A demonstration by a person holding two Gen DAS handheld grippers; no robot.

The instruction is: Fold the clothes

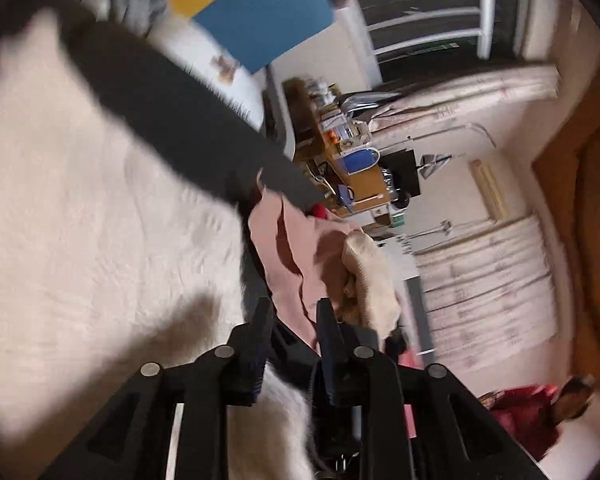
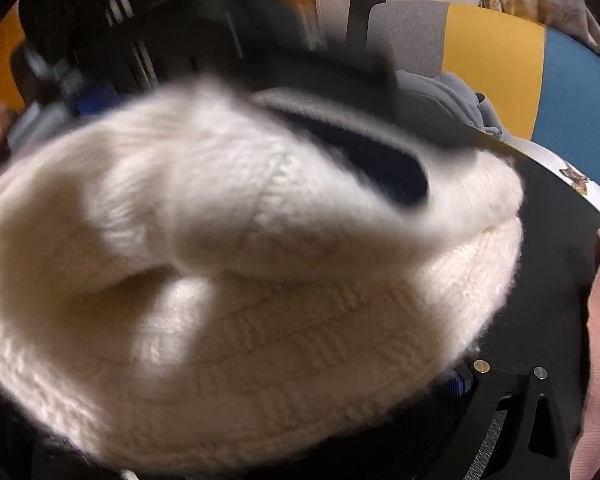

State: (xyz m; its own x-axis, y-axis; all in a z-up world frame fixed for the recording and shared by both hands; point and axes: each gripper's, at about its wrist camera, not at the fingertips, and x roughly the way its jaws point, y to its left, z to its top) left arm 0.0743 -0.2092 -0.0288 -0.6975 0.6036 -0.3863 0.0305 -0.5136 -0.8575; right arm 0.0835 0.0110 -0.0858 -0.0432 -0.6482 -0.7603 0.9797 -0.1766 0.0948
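The left gripper point(image 1: 290, 312) fingers sit slightly apart with the white sweater point(image 1: 80, 200) running between them; the right gripper's fingers are buried under it, grip unclear.

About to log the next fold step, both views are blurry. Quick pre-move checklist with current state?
1. Left gripper fingers on fabric: cannot tell; pink garment sits between them, contact unclear.
2. Right gripper grasp: cannot tell; white knit sweater covers the fingers.
3. Sweater laid flat: not ok; bunched and folded over itself.
4. Pink garment clear of the sweater: not ok; it touches the knit in the left wrist view.
5. Image sharpness: not ok; motion blur in both views.
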